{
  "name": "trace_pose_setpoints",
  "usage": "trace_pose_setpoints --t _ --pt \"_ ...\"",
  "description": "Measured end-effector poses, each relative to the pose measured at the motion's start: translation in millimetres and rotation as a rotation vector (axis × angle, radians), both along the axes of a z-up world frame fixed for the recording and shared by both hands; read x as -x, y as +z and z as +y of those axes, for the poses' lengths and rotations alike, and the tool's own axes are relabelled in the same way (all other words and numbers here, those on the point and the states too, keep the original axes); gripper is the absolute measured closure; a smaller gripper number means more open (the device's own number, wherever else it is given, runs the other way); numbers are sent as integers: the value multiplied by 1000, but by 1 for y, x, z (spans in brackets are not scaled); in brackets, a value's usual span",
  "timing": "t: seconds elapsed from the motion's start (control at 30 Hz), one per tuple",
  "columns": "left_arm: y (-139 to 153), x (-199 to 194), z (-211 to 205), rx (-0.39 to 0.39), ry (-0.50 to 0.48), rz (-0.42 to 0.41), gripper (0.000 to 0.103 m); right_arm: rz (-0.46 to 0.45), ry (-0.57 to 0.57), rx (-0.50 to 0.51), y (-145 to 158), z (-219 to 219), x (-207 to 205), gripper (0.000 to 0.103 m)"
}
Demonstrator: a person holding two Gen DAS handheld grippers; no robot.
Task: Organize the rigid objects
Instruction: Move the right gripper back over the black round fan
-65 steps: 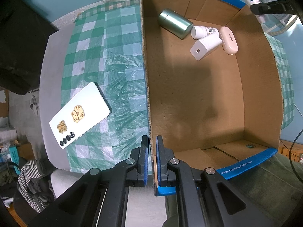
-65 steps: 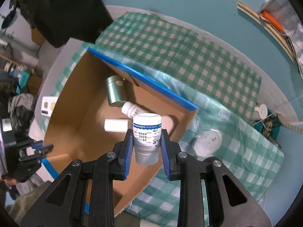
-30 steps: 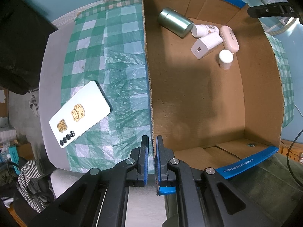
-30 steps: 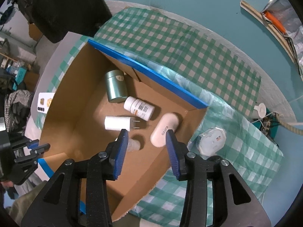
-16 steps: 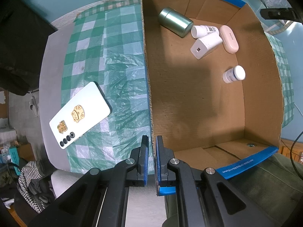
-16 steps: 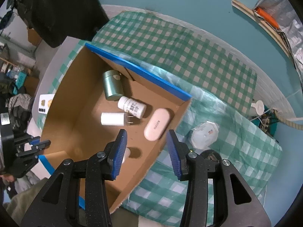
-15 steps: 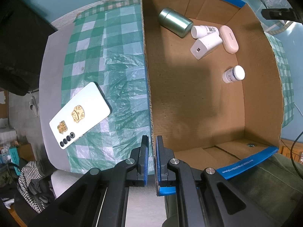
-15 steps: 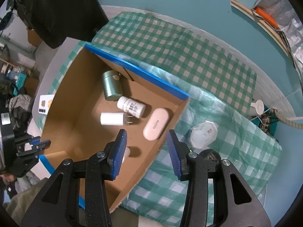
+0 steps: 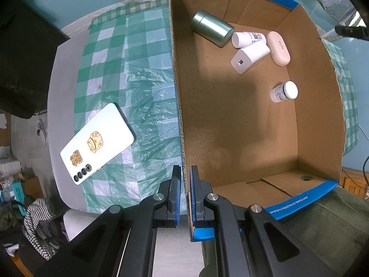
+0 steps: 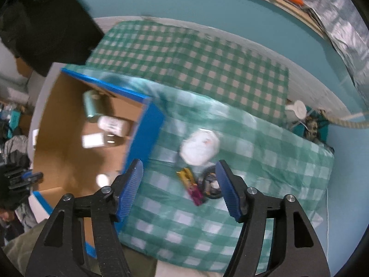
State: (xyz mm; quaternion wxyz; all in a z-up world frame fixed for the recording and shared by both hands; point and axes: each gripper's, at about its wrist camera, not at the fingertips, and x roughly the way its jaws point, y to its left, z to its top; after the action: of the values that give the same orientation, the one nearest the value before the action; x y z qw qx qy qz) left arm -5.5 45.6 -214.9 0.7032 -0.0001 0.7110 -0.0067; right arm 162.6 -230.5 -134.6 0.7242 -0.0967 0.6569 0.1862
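My left gripper is shut on the near-left wall of the cardboard box. Inside lie a green tin, a white bottle, a white charger, a pink case and a white pill bottle. A white phone rests on the checked cloth left of the box. My right gripper points down over the cloth to the right of the box. Its jaws are opening with nothing between them. Below it lie a white octagonal object, a yellow-and-magenta item and a dark round item.
The green checked cloth covers the table beyond and to the right of the box. A dark bag sits at the far left corner. The right wrist view is blurred by motion.
My right gripper let go of the white pill bottle, which now lies in the box. It then swung right, off the box and over the cloth, with its jaws wider. The left gripper kept still.
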Motion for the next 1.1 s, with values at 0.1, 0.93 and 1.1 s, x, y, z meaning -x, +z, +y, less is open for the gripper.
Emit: trace_pose_setpoints --t 0.1,0.93,1.1 --pt "-1 1 0 -1 0 3 96 38 -43 26 -19 -18 -5 36" --pt "-2 4 0 -5 16 7 96 163 -169 81 -118 -57 -5 33" --pt "-2 4 1 -4 17 8 96 179 -173 108 -131 -60 -2 33"
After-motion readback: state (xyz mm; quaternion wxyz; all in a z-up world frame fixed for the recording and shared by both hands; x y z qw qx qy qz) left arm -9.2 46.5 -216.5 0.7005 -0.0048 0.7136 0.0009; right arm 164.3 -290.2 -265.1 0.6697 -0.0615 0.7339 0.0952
